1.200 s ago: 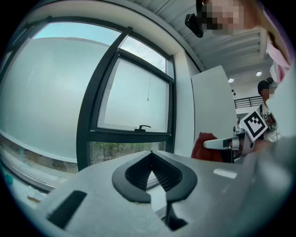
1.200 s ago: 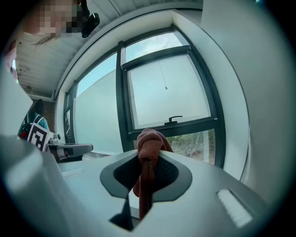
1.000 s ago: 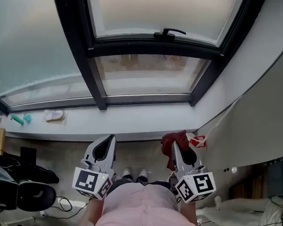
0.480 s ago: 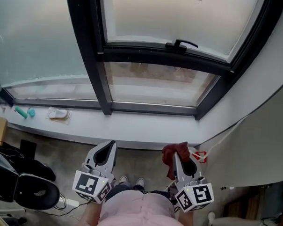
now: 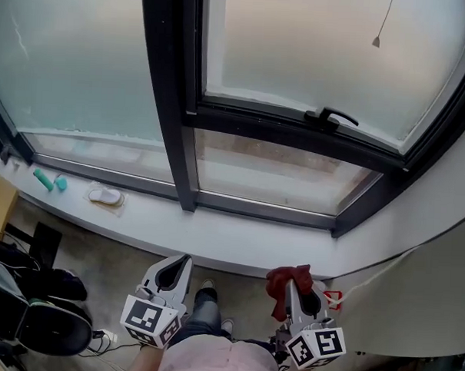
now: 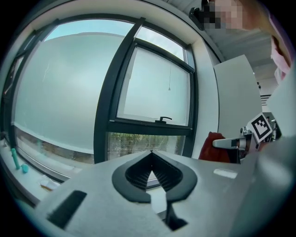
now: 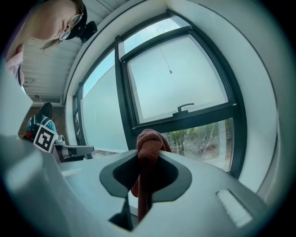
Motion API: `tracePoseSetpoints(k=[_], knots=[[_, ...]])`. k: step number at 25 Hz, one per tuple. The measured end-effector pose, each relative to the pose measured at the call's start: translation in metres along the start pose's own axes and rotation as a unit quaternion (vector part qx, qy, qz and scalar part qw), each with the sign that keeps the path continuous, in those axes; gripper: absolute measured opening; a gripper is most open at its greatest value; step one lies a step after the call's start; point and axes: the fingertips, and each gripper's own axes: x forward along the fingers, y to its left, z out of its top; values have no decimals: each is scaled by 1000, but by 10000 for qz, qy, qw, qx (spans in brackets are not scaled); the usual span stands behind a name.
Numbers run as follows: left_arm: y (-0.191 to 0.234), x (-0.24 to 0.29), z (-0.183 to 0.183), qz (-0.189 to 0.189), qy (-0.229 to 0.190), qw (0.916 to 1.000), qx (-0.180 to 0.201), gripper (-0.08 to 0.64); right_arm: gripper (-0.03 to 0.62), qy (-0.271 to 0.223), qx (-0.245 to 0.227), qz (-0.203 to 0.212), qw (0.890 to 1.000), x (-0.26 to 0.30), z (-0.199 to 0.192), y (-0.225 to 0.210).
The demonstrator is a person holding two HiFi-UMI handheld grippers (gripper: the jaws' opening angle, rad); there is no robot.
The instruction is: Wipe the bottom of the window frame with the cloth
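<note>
a dark window frame point(image 5: 178, 102) with frosted panes fills the wall ahead of you, with a pale sill point(image 5: 238, 239) running under its bottom rail. your left gripper point(image 5: 185, 258) hangs below the sill, jaws together on nothing. your right gripper point(image 5: 289, 282) hangs beside it, jaws clamped on the red cloth point(image 5: 277, 287), which is short of the sill and well apart from the frame.
</note>
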Motion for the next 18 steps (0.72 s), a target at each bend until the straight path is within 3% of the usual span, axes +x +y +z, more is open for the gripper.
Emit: tracePoseSetpoints(k=[10, 18], knots=[[72, 107, 69, -557, -310, 9979, 84, -5, 64, -310, -352, -309, 9984, 114, 68, -5], [95, 165, 84, -1064, -252, 9940, -7, -5, 64, -222, -183, -825, 9962, 163, 71, -20]])
